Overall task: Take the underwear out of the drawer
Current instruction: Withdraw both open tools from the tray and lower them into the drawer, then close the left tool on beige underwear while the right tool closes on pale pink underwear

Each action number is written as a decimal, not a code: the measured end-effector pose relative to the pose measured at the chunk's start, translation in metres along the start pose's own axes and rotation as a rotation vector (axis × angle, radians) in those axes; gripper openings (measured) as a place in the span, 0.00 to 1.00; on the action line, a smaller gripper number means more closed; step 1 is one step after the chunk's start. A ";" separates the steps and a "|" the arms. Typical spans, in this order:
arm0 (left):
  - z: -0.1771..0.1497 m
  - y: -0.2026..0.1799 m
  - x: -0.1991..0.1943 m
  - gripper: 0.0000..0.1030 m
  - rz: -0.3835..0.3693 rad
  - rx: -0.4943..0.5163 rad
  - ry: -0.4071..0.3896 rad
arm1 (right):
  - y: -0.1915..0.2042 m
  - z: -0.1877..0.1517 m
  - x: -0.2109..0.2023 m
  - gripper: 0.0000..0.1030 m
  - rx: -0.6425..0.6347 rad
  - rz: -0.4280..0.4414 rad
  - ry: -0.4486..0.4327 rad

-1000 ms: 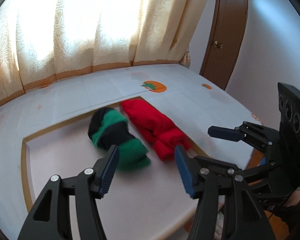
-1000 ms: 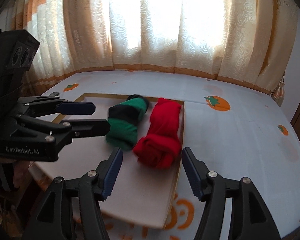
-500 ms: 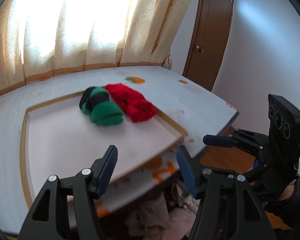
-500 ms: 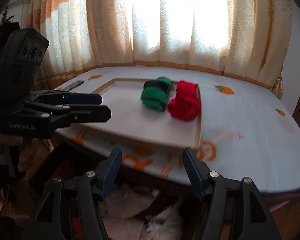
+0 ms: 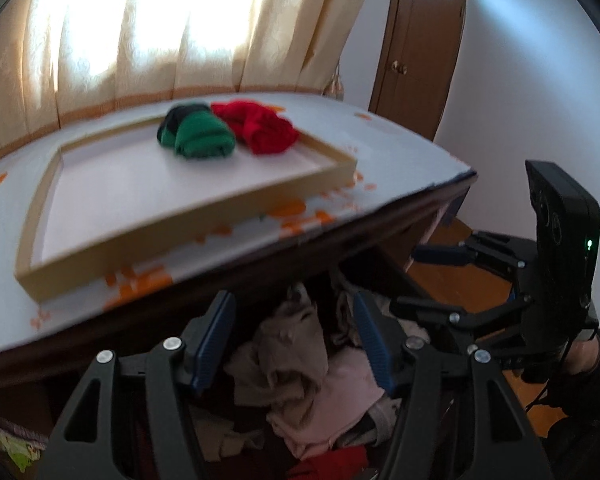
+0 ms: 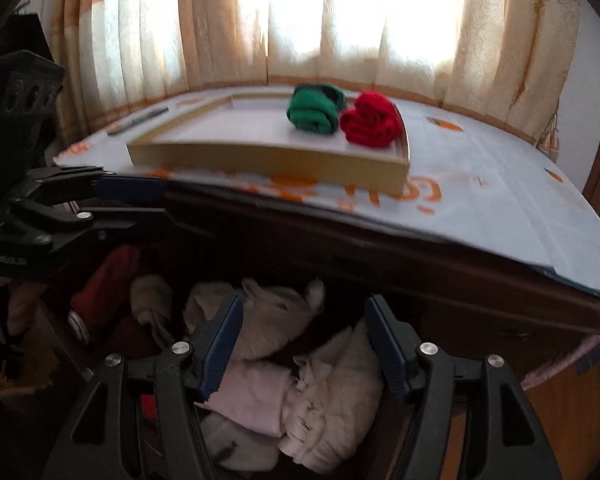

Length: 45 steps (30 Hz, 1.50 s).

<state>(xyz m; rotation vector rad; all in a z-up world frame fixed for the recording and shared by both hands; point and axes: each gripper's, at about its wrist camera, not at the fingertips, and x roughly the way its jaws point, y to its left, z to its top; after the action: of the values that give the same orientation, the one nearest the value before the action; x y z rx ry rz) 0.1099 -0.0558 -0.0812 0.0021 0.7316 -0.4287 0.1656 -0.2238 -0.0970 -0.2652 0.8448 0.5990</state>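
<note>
An open drawer [image 6: 452,316] below the table edge holds a heap of beige and pink underwear [image 5: 300,364], which also shows in the right wrist view [image 6: 300,376]. My left gripper [image 5: 294,340] is open and empty just above the heap. My right gripper [image 6: 304,344] is open and empty over the pale clothes. In the left wrist view the right gripper [image 5: 440,276] is at the right. In the right wrist view the left gripper [image 6: 148,204] is at the left. A green roll [image 5: 200,138] and a red roll [image 5: 266,130] lie in a shallow tray [image 5: 172,236] on the table.
The table [image 6: 480,196] has a white cloth with orange prints and overhangs the drawer. Dark red clothes [image 6: 108,280] lie at the drawer's left. Curtains hang behind the table. A brown door [image 5: 416,52] stands at the right. A pen-like object [image 6: 138,120] lies left of the tray.
Both grippers have dropped from over the tray to below the table edge, in front of the open drawer. The underwear heap has come into view. Both stay open.
</note>
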 end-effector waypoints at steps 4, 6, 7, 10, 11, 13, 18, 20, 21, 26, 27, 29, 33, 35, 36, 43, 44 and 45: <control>-0.014 -0.002 0.013 0.61 0.036 0.004 0.054 | -0.001 -0.012 0.012 0.64 -0.016 -0.028 0.057; -0.019 -0.002 0.018 0.61 0.045 0.005 0.071 | -0.002 -0.016 0.018 0.64 -0.025 -0.040 0.081; -0.021 -0.002 0.020 0.61 0.050 0.005 0.081 | -0.003 -0.018 0.022 0.64 -0.029 -0.047 0.101; -0.024 -0.001 0.026 0.61 0.076 0.006 0.102 | -0.004 -0.023 0.033 0.64 -0.037 -0.056 0.147; -0.024 0.000 0.027 0.61 0.085 0.006 0.106 | -0.005 -0.025 0.037 0.64 -0.040 -0.061 0.164; -0.026 0.001 0.030 0.62 0.104 0.008 0.121 | -0.008 -0.028 0.042 0.64 -0.047 -0.060 0.195; -0.031 0.002 0.040 0.65 0.143 0.022 0.166 | -0.005 -0.035 0.053 0.64 -0.077 -0.061 0.255; -0.034 0.001 0.045 0.65 0.148 0.028 0.187 | -0.004 -0.036 0.057 0.64 -0.087 -0.056 0.284; -0.035 0.000 0.047 0.65 0.149 0.031 0.195 | -0.002 -0.036 0.058 0.64 -0.093 -0.058 0.298; -0.041 -0.005 0.054 0.69 0.142 0.050 0.226 | 0.000 -0.038 0.069 0.63 -0.124 -0.070 0.370; -0.041 -0.005 0.054 0.69 0.140 0.051 0.229 | 0.000 -0.038 0.070 0.63 -0.130 -0.071 0.381; -0.041 -0.004 0.055 0.69 0.132 0.051 0.235 | 0.003 -0.038 0.073 0.63 -0.151 -0.083 0.402; -0.041 -0.005 0.062 0.69 0.118 0.062 0.263 | 0.009 -0.038 0.079 0.63 -0.206 -0.116 0.436; -0.041 -0.006 0.068 0.69 0.113 0.068 0.280 | 0.015 -0.040 0.081 0.62 -0.244 -0.113 0.451; -0.041 -0.007 0.070 0.69 0.109 0.072 0.291 | 0.016 -0.041 0.081 0.62 -0.255 -0.119 0.455; -0.041 -0.015 0.087 0.70 0.100 0.105 0.339 | 0.029 -0.046 0.085 0.52 -0.344 -0.163 0.488; -0.039 -0.019 0.091 0.70 0.099 0.115 0.348 | 0.030 -0.047 0.086 0.51 -0.355 -0.167 0.493; -0.039 -0.020 0.093 0.70 0.099 0.123 0.351 | 0.032 -0.048 0.087 0.50 -0.367 -0.170 0.498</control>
<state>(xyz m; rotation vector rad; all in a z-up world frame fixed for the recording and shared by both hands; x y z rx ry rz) 0.1386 -0.1037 -0.1676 0.2333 1.0445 -0.3820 0.1612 -0.1859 -0.1938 -0.8370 1.1728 0.5318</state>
